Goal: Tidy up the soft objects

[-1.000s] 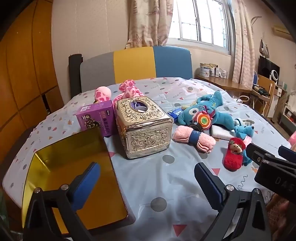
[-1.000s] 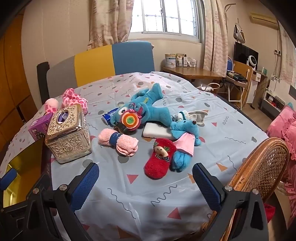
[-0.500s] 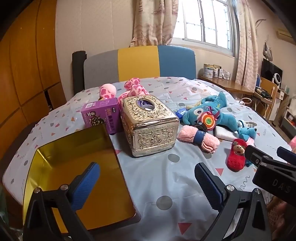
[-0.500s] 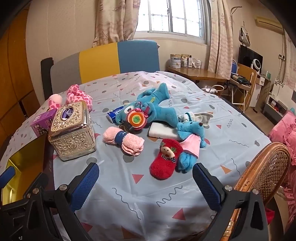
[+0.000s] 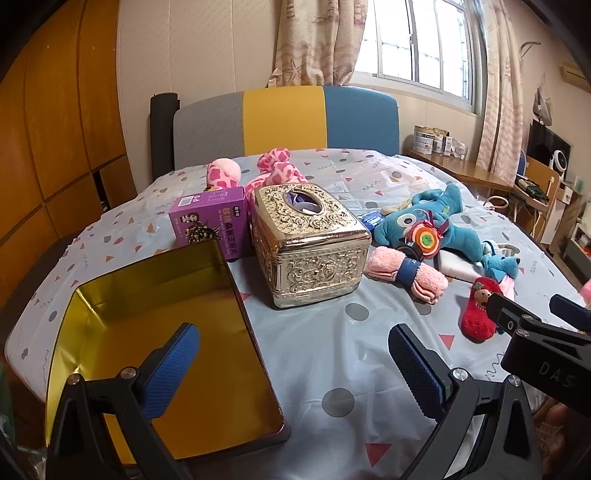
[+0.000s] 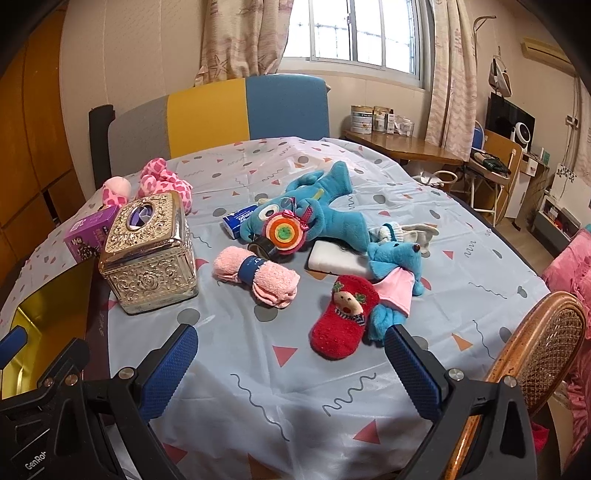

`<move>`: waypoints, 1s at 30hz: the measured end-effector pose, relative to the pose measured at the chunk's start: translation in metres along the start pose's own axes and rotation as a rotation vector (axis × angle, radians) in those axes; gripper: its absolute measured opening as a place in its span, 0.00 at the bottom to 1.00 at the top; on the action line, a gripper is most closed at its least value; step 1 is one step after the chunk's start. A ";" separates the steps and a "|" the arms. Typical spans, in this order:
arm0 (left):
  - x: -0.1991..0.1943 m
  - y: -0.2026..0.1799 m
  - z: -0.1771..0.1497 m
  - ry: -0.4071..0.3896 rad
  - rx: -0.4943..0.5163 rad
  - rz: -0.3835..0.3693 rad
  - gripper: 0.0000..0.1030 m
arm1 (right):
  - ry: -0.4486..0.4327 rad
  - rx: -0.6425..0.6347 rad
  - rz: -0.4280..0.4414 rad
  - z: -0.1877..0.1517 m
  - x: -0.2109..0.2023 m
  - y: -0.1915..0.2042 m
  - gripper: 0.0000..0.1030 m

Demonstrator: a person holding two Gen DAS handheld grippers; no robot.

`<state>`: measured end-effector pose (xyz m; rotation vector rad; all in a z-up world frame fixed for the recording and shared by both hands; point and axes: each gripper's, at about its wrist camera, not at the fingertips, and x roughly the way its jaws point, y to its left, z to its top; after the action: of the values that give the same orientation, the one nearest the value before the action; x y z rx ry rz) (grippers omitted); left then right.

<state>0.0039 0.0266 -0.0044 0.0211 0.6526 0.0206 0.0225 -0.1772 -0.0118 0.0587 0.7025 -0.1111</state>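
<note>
window (image 6: 351,33): daylit, patterned curtains | walls: cream | left: wood panelling (image 5: 55,129) | headboard (image 5: 284,122): grey/yellow/blue | wicker chair (image 6: 535,354): near right

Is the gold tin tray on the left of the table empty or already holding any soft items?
Empty. The gold tin tray shows only its bare shiny floor; the soft items lie outside it.

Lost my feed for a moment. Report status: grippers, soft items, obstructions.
Left gripper open, empty, above gold tin. Right gripper open, empty, short of red sock. Pink towel roll, blue plush loose on table. Nothing blocking.
</note>
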 end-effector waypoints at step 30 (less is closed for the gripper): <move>0.003 -0.007 -0.003 0.029 0.021 -0.010 1.00 | 0.008 0.011 0.000 -0.001 0.005 -0.009 1.00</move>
<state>0.0049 0.0196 -0.0089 0.0378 0.6815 0.0045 0.0246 -0.1860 -0.0163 0.0698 0.7103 -0.1152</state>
